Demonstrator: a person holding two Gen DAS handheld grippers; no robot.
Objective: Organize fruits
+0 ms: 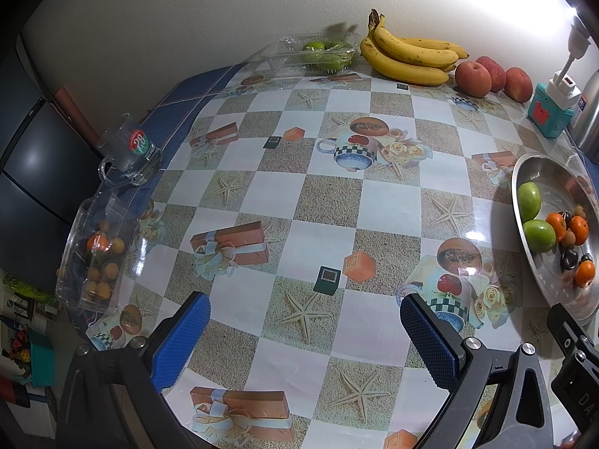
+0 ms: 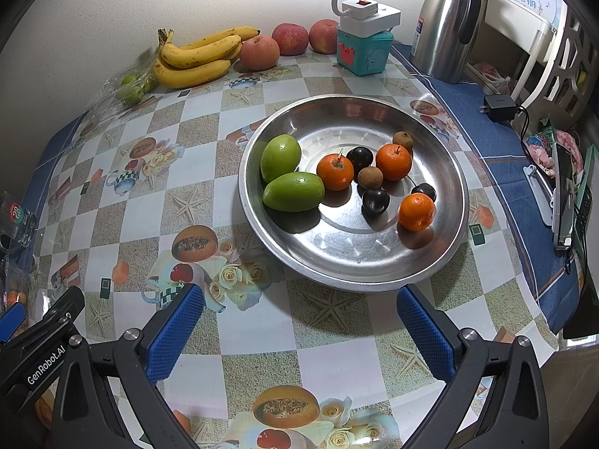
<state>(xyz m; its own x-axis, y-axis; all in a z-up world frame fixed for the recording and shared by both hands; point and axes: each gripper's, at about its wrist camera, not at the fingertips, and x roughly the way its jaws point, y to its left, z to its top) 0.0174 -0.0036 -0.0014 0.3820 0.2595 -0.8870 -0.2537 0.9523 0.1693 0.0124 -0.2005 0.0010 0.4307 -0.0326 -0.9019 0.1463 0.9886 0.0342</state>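
A steel bowl (image 2: 441, 149) holds two green fruits (image 2: 292, 191), three small oranges (image 2: 393, 161), dark plums (image 2: 375, 202) and small brown longans (image 2: 370, 177). It also shows at the right edge of the left wrist view (image 1: 539, 172). Bananas (image 2: 194, 56) and three red apples (image 2: 260, 52) lie along the far wall. My right gripper (image 2: 301, 331) is open and empty, just short of the bowl's near rim. My left gripper (image 1: 305, 340) is open and empty over the patterned tablecloth. A clear box (image 1: 93, 258) with small orange fruits lies at its left.
A clear tray of green fruits (image 1: 325, 54) sits at the back beside the bananas. A glass mug (image 1: 129, 149) stands at the left edge. A teal box with a white power adapter (image 2: 361, 50), a steel thermos (image 2: 445, 26) and a black charger (image 2: 498, 106) stand behind the bowl.
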